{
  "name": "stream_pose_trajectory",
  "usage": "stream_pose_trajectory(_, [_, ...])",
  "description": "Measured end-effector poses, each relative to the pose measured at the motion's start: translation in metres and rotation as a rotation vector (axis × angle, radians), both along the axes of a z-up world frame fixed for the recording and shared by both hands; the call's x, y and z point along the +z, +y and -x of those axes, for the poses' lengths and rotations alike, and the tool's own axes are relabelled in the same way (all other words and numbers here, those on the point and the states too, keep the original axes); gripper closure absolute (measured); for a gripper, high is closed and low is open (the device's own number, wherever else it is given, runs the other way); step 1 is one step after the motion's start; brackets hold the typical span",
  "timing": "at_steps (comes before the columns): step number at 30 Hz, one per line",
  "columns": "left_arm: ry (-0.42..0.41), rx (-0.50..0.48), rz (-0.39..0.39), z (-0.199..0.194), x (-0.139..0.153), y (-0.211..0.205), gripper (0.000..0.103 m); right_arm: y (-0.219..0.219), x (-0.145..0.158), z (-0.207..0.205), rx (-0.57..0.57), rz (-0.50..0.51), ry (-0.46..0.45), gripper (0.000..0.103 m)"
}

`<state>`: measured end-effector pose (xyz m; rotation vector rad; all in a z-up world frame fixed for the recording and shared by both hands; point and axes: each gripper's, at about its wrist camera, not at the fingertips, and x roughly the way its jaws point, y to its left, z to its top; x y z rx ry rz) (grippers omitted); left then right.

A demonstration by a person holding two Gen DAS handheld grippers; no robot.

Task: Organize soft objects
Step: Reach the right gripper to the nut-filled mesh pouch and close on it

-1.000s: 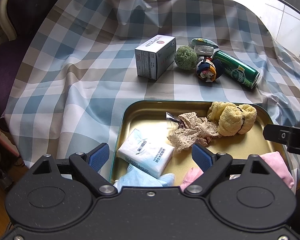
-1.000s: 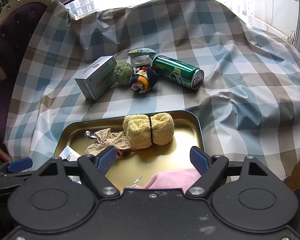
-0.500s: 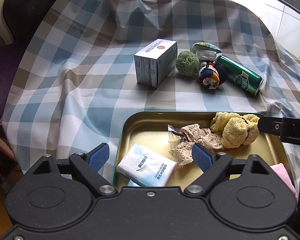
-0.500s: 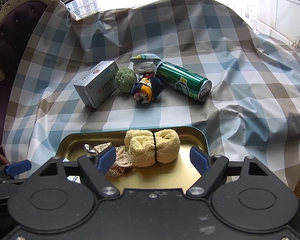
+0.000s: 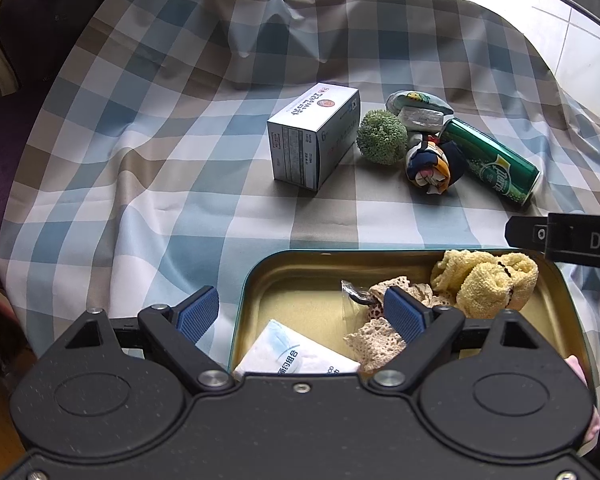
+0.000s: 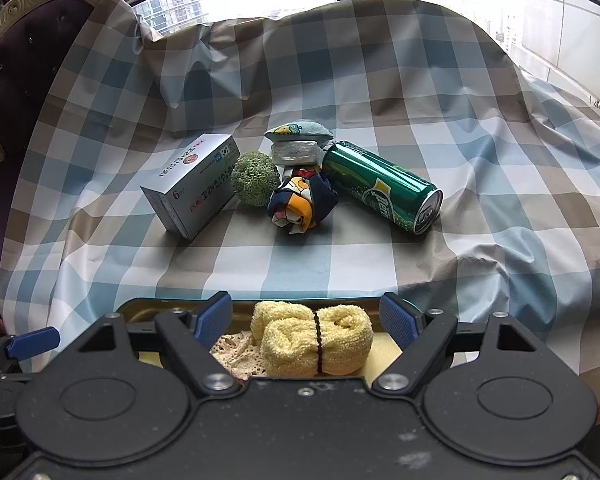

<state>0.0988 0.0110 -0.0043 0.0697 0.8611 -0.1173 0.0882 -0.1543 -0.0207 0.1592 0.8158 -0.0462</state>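
Observation:
A gold metal tray (image 5: 300, 268) holds a yellow rolled towel (image 5: 486, 286), beige lace (image 5: 380, 336) and a white tissue pack (image 5: 296, 356). The towel (image 6: 312, 340) and the tray rim (image 6: 140, 305) show in the right wrist view too. Farther back on the cloth lie a green fuzzy ball (image 5: 381, 137), a multicoloured cloth bundle (image 5: 434, 166) and a small blue pillow (image 5: 416, 101) on a white packet. My left gripper (image 5: 300, 314) is open and empty over the tray's near left corner. My right gripper (image 6: 308, 316) is open and empty above the towel.
A white box (image 5: 312, 136) and a green can (image 5: 496, 162) lie by the soft things on the checked tablecloth (image 5: 180, 200). A dark chair (image 6: 16, 80) stands at the left. The cloth drops off at the right edge.
Both grippers have drawn back and lifted from the tray. The pink and blue cloths at the tray's near side have slipped out of view behind the gripper bodies.

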Motion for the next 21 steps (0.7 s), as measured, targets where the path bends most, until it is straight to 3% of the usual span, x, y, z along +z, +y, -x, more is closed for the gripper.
stream_pose_trajectory(9, [0.015, -0.009, -0.006, -0.025, -0.004, -0.004, 0.016, -0.003, 0.004, -0.042, -0.001, 0.011, -0.009, 0.022])
stream_pose_trajectory(21, [0.019, -0.03, -0.005, -0.057, -0.005, -0.013, 0.016, -0.017, 0.023, -0.137, -0.003, 0.034, -0.044, 0.02])
